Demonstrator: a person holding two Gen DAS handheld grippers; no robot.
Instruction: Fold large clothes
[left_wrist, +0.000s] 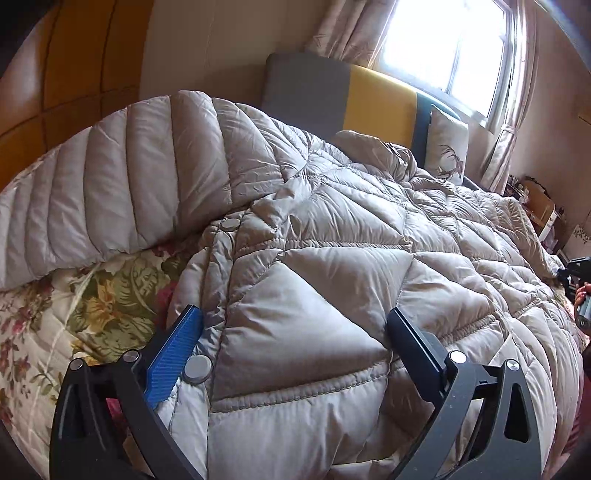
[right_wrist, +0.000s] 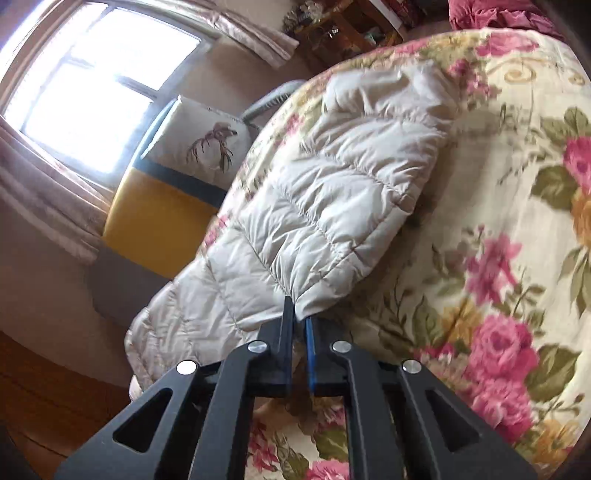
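A large beige quilted down coat (left_wrist: 332, 236) lies spread over a floral bedspread (left_wrist: 48, 325). One sleeve (left_wrist: 122, 177) stretches out to the left in the left wrist view. My left gripper (left_wrist: 295, 325) is open, its fingers resting on the coat body on either side of a padded panel near two snap buttons. In the right wrist view my right gripper (right_wrist: 299, 314) is shut on the cuff end of the other sleeve (right_wrist: 332, 192), which lies across the bedspread (right_wrist: 498, 221). The right gripper also shows at the right edge of the left wrist view (left_wrist: 580, 288).
A grey and yellow headboard (left_wrist: 351, 96) stands at the far end with a deer-print pillow (left_wrist: 447, 147) against it. A bright window (left_wrist: 450, 48) with curtains is behind. A wooden wardrobe (left_wrist: 66, 62) stands at left. Cluttered shelves (right_wrist: 343, 29) stand beyond the bed.
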